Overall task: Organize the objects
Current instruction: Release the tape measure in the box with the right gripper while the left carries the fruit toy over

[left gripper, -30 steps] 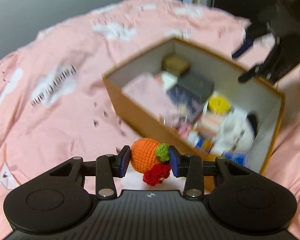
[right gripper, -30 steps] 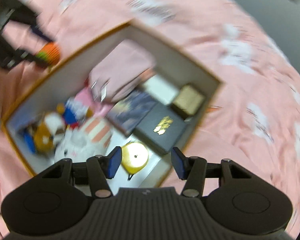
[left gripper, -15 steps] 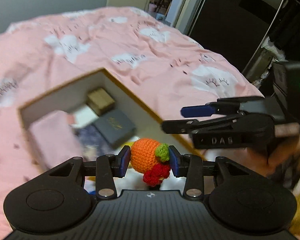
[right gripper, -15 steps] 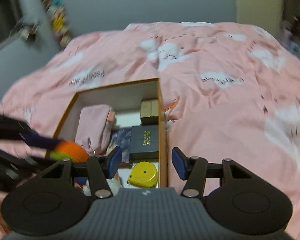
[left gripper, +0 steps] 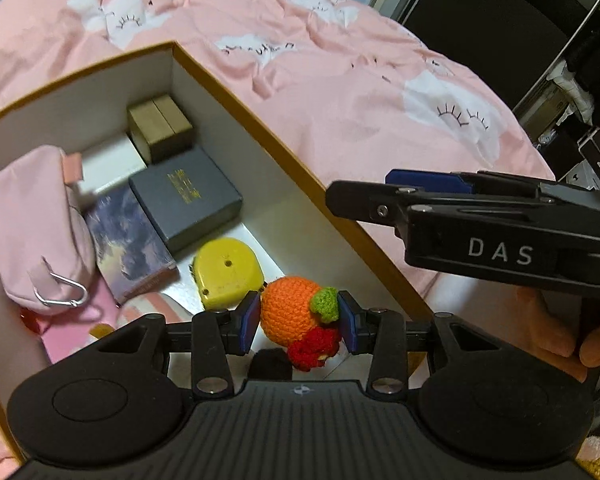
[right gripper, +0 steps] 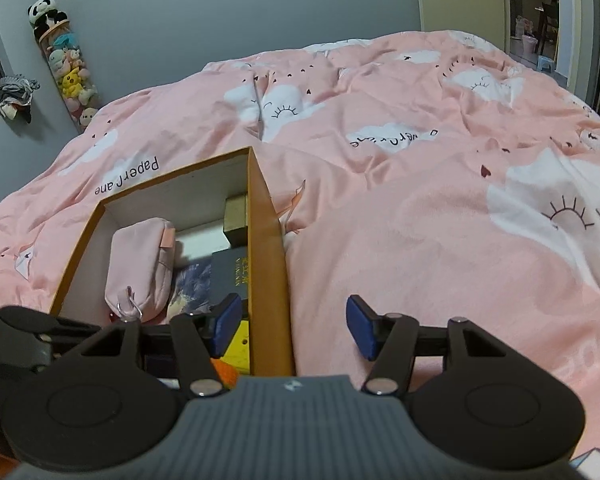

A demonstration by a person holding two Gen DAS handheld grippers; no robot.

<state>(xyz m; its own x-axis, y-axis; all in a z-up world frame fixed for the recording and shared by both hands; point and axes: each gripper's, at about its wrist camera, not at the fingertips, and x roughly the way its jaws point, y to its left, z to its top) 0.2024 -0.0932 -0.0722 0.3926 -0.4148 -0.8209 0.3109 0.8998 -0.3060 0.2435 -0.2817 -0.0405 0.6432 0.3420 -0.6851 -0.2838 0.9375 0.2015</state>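
— Holding the crocheted orange [left gripper: 286,314] between the blue pads, our left gripper [left gripper: 298,318] is closed on it, just above the near right corner of the box [left gripper: 260,128], right next to the yellow tape measure [left gripper: 226,270]. Agreed?

— Agreed. Our right gripper [right gripper: 292,326] has its jaws wide apart and carries nothing; it hangs over the right wall of the box, one pad inside, one above the pink bed cover [right gripper: 420,200].

— How do we think the orange handles?

— We judge it light and soft, since it is yarn. It should squash a little under the pads and not slip. We have it across its round body, which seems the best place; the green leaf [left gripper: 326,304] and red flower [left gripper: 314,346] dangle and would make a poor hold.

— Any risk on release?

— Little, we think. It cannot break, though it may roll. The bare white floor near the tape measure looks free; the pink pouch [left gripper: 32,224], grey book [left gripper: 186,196] and tan blocks [left gripper: 160,128] fill the far and left side.
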